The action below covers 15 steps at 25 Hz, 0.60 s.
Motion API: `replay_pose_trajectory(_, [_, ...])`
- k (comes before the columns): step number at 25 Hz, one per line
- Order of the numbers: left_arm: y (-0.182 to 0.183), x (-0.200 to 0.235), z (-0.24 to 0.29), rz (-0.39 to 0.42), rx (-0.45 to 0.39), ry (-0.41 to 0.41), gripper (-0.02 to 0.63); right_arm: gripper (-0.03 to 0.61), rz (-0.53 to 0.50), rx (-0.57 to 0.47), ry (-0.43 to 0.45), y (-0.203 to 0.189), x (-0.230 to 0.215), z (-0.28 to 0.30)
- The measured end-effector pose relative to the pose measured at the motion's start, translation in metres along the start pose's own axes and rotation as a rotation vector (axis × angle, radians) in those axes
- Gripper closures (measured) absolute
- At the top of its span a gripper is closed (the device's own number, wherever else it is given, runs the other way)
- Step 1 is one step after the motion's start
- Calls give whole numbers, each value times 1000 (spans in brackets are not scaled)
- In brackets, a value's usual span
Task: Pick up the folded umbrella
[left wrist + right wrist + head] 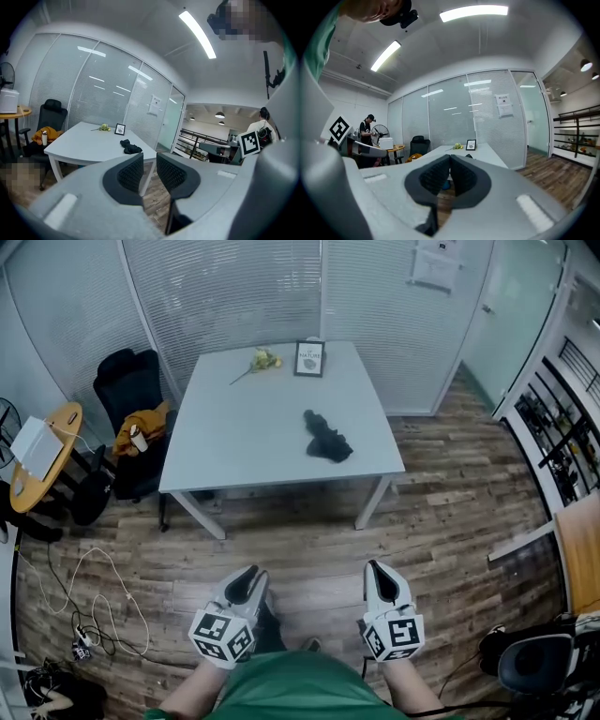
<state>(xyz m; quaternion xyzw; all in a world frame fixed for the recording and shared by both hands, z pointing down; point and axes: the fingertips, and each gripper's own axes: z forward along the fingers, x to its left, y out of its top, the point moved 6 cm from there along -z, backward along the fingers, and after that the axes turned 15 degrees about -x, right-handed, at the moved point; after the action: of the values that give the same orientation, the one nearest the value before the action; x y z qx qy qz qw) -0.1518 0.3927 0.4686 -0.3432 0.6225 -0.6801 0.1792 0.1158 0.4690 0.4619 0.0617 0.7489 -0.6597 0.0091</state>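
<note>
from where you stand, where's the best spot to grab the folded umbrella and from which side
Probably its slimmer far end, jaws across the width. The folded umbrella lies flat on the table, narrow at the back and bunched loosely toward the front right corner, so come down from above. The right gripper, now shut, must open first.

The black folded umbrella (pixel 327 439) lies crumpled on the white table (pixel 244 442), right of centre.
</note>
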Motion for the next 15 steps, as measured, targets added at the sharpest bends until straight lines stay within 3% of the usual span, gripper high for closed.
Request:
replay_pose_trajectory(9, [14, 52, 86, 40, -21, -60, 518, 575, -34, 11, -62, -6, -26, 66])
replay_pose_trajectory(15, [45, 104, 160, 79, -77, -122, 518, 575, -103, 2, -132, 4, -43, 135])
